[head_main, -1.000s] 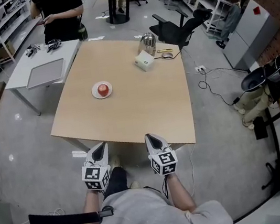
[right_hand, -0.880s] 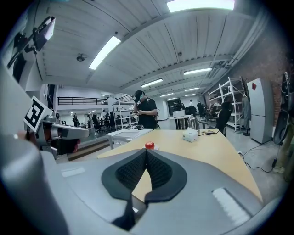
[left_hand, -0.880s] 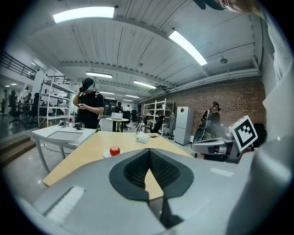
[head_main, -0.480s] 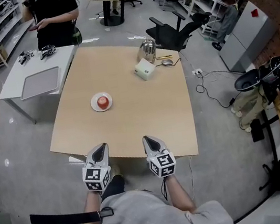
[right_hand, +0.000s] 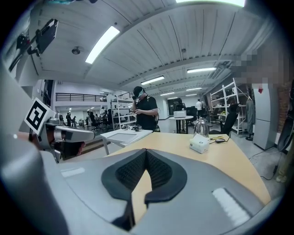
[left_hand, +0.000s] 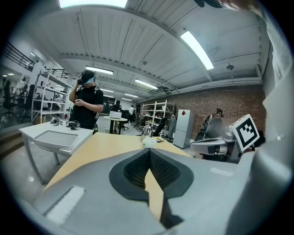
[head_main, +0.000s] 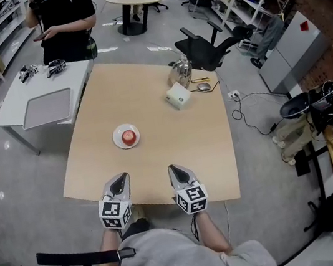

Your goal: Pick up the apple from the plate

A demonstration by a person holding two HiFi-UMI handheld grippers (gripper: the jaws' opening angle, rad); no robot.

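Note:
A red apple sits on a small white plate on the left half of a light wooden table, seen in the head view. My left gripper and right gripper hover side by side over the table's near edge, well short of the plate. Both are shut with nothing between their jaws; the tips meet in the left gripper view and in the right gripper view. The apple and plate are hidden behind the jaws in both gripper views.
A white box, a metal kettle and small items lie at the table's far right. A white side table with a grey tray stands at the far left, a person behind it. An office chair stands beyond the table.
Both grippers have advanced toward the table, from short of its near edge to over it. The table and apple now sit lower in the head view. Jaws stayed shut.

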